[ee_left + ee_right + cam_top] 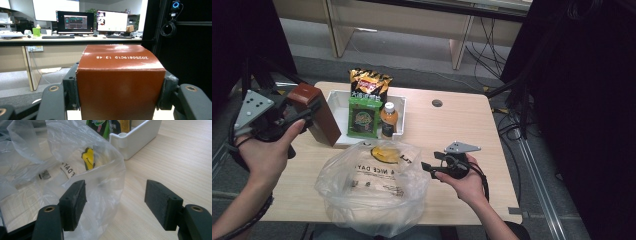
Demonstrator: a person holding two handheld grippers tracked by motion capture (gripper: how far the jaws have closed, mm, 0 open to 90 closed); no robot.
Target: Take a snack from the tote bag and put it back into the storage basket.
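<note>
Carton (318, 113), reddish-brown, was found clamped between the pads of the left gripper (304, 116), raised above the left edge of the wooden table (462, 125) and tilted, just beside the left wall of the white tray (337, 102). In the left gripper view the carton (120, 85) filled the space between the two jaws, both pads pressed flat against its sides, with a printed date code on its upper face. The right gripper (428, 168) was held low over the table, its jaws standing wide with nothing between them. In the right gripper view the right gripper (115, 205) sat at the rim of the clear plastic bag (75, 170), one pad against the film. The bag (372, 192) lay at the near edge, well apart from the carton. The tray held a chip packet (370, 82), a green packet (363, 117) and a bottle (388, 119).
</note>
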